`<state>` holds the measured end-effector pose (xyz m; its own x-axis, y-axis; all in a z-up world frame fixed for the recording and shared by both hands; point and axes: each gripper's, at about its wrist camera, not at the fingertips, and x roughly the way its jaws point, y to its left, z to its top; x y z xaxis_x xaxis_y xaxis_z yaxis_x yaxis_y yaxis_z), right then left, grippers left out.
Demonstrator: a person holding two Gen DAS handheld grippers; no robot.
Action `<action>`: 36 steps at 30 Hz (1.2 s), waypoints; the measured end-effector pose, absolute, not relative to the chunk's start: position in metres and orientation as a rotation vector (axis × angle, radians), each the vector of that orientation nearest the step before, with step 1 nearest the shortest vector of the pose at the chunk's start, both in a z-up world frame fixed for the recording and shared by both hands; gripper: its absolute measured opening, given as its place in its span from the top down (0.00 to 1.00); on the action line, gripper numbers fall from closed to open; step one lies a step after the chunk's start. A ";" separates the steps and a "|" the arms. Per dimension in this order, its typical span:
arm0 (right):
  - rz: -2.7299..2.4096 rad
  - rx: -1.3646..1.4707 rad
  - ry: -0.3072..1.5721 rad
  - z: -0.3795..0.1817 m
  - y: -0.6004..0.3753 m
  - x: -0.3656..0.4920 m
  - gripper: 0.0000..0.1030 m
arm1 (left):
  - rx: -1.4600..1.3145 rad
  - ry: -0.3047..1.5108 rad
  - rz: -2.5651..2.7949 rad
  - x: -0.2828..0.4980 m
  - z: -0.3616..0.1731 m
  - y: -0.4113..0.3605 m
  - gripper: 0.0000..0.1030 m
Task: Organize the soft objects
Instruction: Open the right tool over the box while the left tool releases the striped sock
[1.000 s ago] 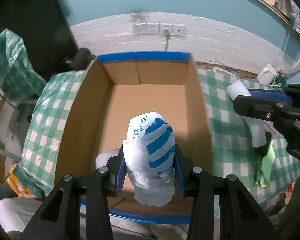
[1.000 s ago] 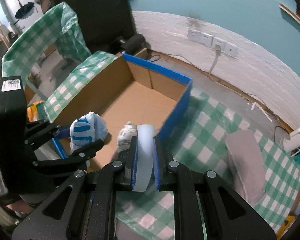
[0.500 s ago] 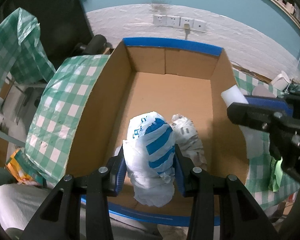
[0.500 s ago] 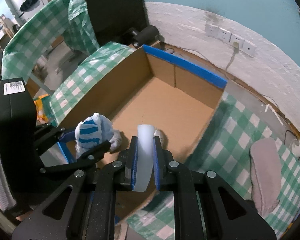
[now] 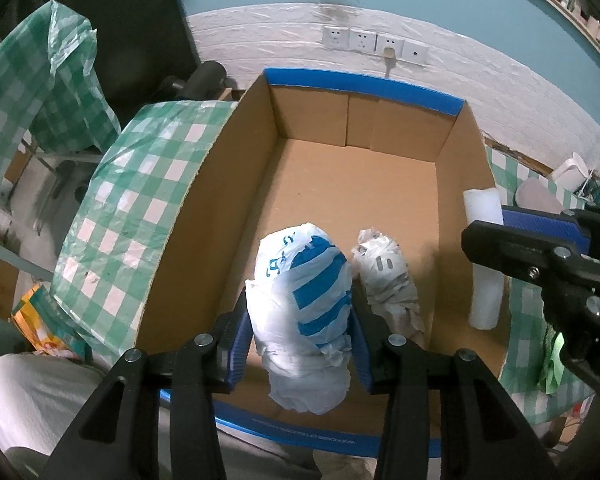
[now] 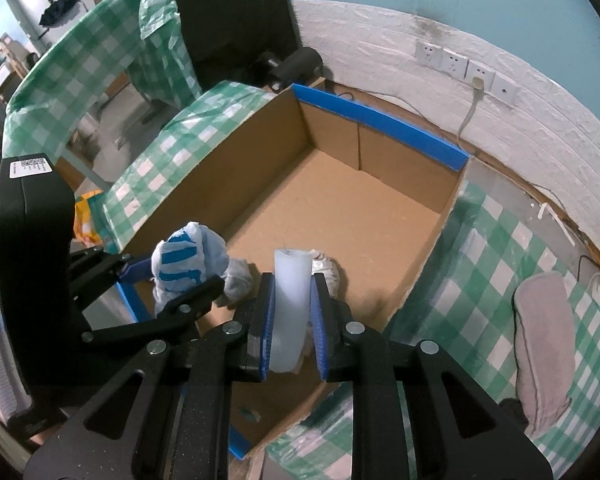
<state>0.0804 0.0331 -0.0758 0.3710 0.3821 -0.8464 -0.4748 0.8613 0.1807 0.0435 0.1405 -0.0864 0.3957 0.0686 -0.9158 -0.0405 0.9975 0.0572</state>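
Observation:
My left gripper [image 5: 300, 316] is shut on a white bag bundle with blue stripes [image 5: 304, 300] and holds it over the near end of an open cardboard box [image 5: 364, 184]. The bundle also shows in the right wrist view [image 6: 184, 256]. A grey-white wrapped bundle [image 5: 388, 280] lies on the box floor beside it. My right gripper [image 6: 294, 304] is shut on a white foam roll [image 6: 292, 300] above the box's near right side; the roll also shows in the left wrist view [image 5: 484, 256].
The box [image 6: 380, 216] has blue-taped edges and stands on a green checked cloth [image 6: 500, 260]. A grey pad [image 6: 540, 344] lies on the cloth to the right. A white wall with sockets [image 5: 372, 42] is behind. A cloth-draped stand [image 5: 40, 80] is at left.
Both grippers have moved left and forward over the box with their loads. The right gripper's foam roll now hangs over the box interior. The grey-white bundle has come into view.

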 end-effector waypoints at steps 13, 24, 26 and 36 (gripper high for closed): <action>0.517 -0.086 1.011 -0.064 0.017 0.077 0.48 | 0.024 1.117 0.066 0.042 -0.077 0.133 0.26; 0.462 -0.072 0.992 -0.059 -0.015 0.073 0.38 | 0.026 1.093 0.042 0.042 -0.068 0.118 0.24; 0.450 -0.067 0.990 -0.059 -0.021 0.072 0.38 | 0.033 1.090 0.034 0.042 -0.066 0.112 0.24; 0.372 -0.050 0.983 -0.060 -0.066 0.065 0.36 | 0.052 1.071 -0.018 0.042 -0.057 0.081 0.22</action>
<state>0.0654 -0.0657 -0.0604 0.4966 0.2845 -0.8201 -0.3295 0.9358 0.1251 0.0422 0.0813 -0.0573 0.4796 0.0102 -0.8774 0.0402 0.9986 0.0336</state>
